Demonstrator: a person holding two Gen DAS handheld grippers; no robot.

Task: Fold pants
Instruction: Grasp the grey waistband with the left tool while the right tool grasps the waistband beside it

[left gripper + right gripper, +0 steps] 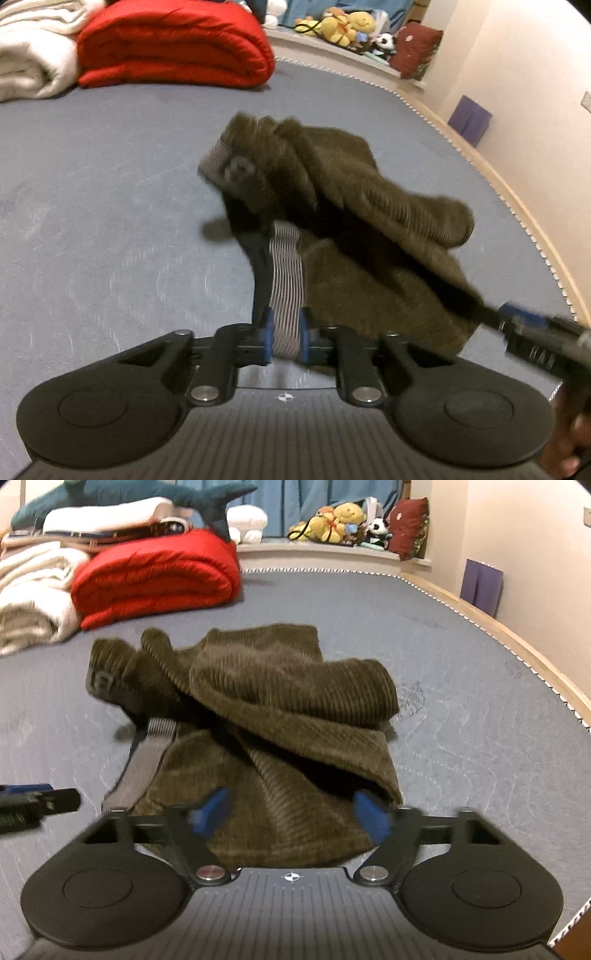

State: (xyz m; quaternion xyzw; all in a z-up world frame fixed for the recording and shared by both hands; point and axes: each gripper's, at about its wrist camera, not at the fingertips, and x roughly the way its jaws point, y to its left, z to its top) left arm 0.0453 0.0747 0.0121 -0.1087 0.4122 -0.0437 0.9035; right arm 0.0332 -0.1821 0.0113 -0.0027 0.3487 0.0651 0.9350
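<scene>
Left gripper [286, 339] is pinching the grey waistband [286, 280], jaws nearly together. Right gripper [291, 818] is pointing downward, blue fingers [371, 818] standing apart over the pants [280, 709].

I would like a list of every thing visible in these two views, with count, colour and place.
pants: one, olive corduroy, bunched mid-mattress
waistband: one, grey striped, in left tool
mattress: one, grey-blue, beneath
quilt: one, red, folded, far left
blankets: cream, left of quilt
shark toy: one, teal, atop the pile
plush toys: several, mostly yellow, far ledge
cushion: one, dark red, ledge
left tool: shut on waistband
right tool: blue pads apart, pants between
</scene>
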